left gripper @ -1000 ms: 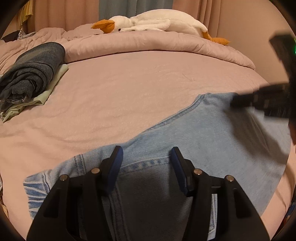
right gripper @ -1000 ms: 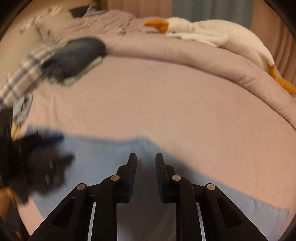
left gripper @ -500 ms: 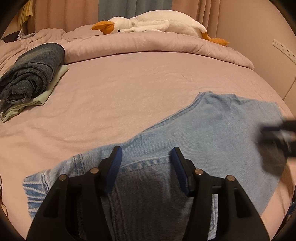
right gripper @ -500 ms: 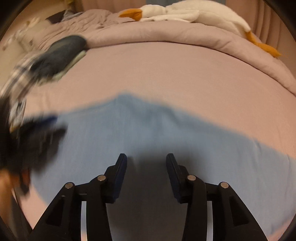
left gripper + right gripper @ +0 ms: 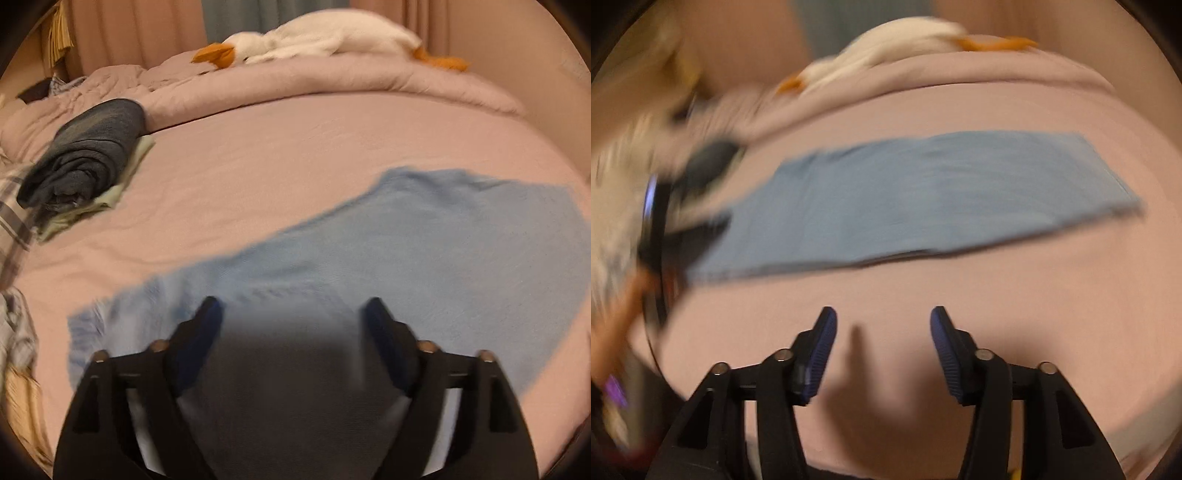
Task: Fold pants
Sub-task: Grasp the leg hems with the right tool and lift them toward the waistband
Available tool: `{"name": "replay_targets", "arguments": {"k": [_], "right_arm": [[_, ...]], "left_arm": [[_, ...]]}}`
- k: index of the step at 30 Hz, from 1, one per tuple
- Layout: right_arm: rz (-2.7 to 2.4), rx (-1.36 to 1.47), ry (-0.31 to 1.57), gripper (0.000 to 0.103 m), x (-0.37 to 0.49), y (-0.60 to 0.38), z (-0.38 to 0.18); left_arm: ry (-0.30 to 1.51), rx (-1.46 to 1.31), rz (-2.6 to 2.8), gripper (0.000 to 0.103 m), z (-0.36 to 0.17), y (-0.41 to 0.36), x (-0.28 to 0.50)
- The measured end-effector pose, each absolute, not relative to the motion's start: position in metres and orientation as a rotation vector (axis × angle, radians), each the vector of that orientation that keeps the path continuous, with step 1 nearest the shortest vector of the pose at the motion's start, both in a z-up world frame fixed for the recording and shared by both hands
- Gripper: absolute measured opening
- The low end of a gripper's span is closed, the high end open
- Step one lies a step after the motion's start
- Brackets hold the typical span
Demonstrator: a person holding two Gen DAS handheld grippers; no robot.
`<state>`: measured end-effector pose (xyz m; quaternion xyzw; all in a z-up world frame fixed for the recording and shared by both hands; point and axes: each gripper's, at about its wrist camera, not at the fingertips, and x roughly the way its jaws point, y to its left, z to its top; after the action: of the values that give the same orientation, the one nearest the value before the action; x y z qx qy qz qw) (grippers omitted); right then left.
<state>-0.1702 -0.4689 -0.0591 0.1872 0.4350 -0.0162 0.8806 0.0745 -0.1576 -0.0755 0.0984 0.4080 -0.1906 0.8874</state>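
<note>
The jeans lie flat on the bed, folded lengthwise into a long pale-blue strip that runs from near the left gripper out to the right. Both sets of jaws have just been opening. The left gripper hangs over the waist end with its jaws wide and nothing pinched between them; the cloth under it is in shadow and blurred. The right gripper has its jaws moderately apart over bare sheet, with the jeans well ahead of it and no cloth between the fingers.

The step in hand looks like a release and regrip before the next fold across the length. To do it well, the right gripper should come to the far hem and take both layers together at a corner, while the left pins or lifts the waist edge, so the strip folds over square and does not skew. Lifting low and laying down slowly should keep the layers from sliding.

The denim is light-washed, fairly stiff and holds a crisp edge; its long side shows as a straight stacked line in the right view. The sheet is a soft, matte dusty pink with faint creases. A rolled dark garment sits on a pale folded one at the left, and a white plush goose with an orange bill, probably, lies on the bunched duvet.
</note>
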Motion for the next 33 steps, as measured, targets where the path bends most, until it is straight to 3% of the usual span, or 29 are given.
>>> {"name": "replay_targets", "arguments": {"k": [9,23,33], "right_arm": [[-0.333,0.995,0.687,0.056,-0.213,-0.604,-0.087],[-0.402,1.052,0.607,0.056,-0.171,-0.641,-0.100],[-0.415,1.038,0.570,0.055,-0.149,-0.657,-0.103]], "left_arm": [[0.956,-0.156,-0.696,0.084,-0.067,-0.190,0.012],[1.109,-0.266,-0.891,0.085,-0.077,-0.276,0.021],[1.103,-0.228,-1.018,0.085,-0.061,-0.355,0.044]]}}
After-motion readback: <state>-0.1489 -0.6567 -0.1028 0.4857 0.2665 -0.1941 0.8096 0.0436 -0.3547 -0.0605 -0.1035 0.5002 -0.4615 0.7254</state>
